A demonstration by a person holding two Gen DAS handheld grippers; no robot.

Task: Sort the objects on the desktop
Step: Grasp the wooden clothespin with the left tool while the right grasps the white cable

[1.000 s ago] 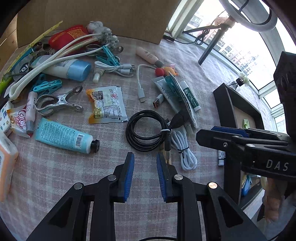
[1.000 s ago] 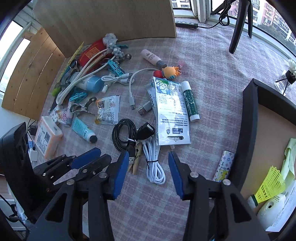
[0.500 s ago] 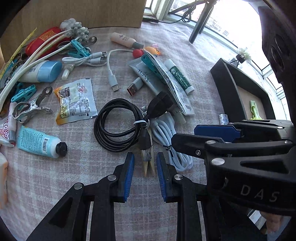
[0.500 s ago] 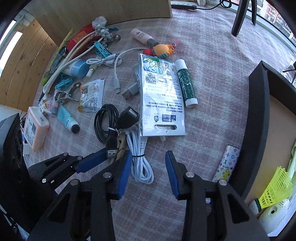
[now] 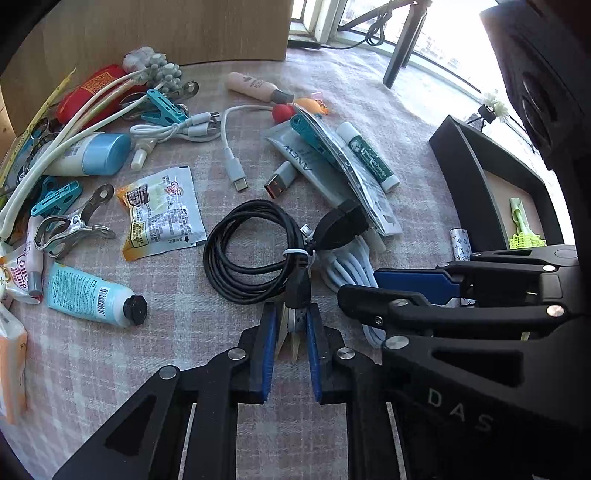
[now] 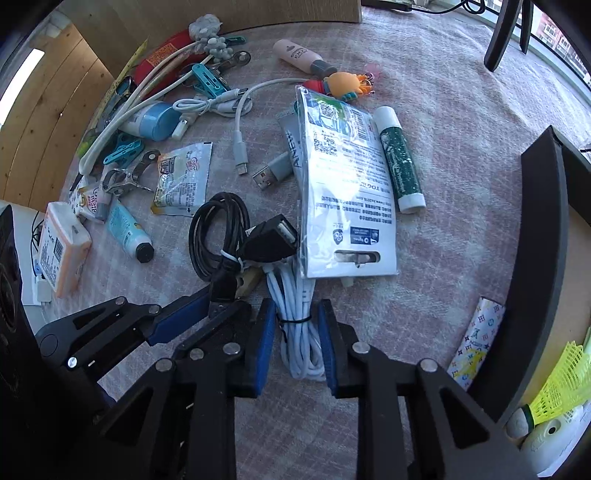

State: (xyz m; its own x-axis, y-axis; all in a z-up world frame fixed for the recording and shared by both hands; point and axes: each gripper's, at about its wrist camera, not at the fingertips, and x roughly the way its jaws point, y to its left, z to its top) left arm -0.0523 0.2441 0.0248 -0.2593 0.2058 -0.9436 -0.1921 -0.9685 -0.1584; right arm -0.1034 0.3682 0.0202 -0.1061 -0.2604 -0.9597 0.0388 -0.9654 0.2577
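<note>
Just beside the black cable coil on the worktop, the left tongs have been closing on, it seems, its plug and a wooden peg. The right tongs have been closing around the white cable bundle. Lifting may drag both tangled cables.

Both wrist views look steeply down, close over the table, sharing its cable clutter.

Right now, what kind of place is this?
Probably a table at home beside big windows. A checked tablecloth is covered in clutter: cables, clips, a glue stick, and a black tray for sorting.
</note>
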